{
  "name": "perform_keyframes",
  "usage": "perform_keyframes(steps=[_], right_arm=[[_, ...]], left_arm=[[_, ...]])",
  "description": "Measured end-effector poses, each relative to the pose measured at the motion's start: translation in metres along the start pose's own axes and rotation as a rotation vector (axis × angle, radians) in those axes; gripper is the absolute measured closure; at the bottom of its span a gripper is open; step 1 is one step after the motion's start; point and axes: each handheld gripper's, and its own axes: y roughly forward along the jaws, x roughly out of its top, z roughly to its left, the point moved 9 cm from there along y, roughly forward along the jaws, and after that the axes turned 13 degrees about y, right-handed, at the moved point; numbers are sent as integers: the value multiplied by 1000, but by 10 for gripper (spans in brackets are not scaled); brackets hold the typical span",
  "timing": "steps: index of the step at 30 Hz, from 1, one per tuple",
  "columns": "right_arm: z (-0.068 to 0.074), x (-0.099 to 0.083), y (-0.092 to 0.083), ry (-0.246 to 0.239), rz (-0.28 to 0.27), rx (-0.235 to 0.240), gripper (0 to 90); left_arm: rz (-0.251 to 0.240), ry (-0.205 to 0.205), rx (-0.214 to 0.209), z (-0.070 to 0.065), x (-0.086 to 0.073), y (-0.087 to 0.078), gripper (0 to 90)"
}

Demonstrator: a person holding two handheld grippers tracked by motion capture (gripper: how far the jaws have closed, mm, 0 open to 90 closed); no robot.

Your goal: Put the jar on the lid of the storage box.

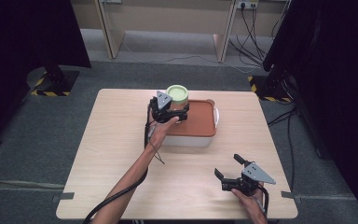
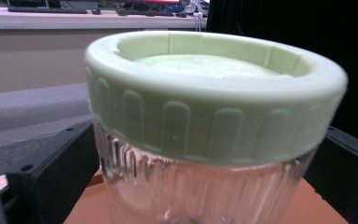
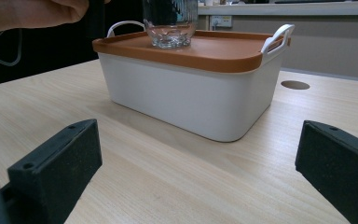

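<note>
Between the jaws of the left gripper (image 1: 181, 113), a ribbed glass jar (image 2: 200, 191) with a pale green lid (image 2: 214, 93) stands upright on the orange lid (image 1: 196, 120) of a white box (image 3: 186, 100). Jaws sit at either side of the glass below the cap; whether they pinch or only bracket it, I cannot tell. Right gripper (image 1: 228, 168) hangs over the table (image 1: 121, 154) well short of the box, jaws spread wide, empty. Judgement: squeeze the glass squarely, below the cap, and keep the jar level; ribbed glass may slip.

Left gripper (image 1: 170, 112) outstretched, fingers (image 2: 51, 177) clamped; right gripper (image 1: 229, 173) low, near, fingers (image 3: 56, 163) wide apart.
</note>
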Motion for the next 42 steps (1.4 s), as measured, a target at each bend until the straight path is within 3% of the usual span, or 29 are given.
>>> perform_keyframes(steps=[22,42], right_arm=[[1,-1,0,-3,3,-2,6],[1,-1,0,-6,3,-2,6]], left_arm=[[2,-1,-7,-10,0,-21,1],[-13,2,10,-6,-1,-43,3]])
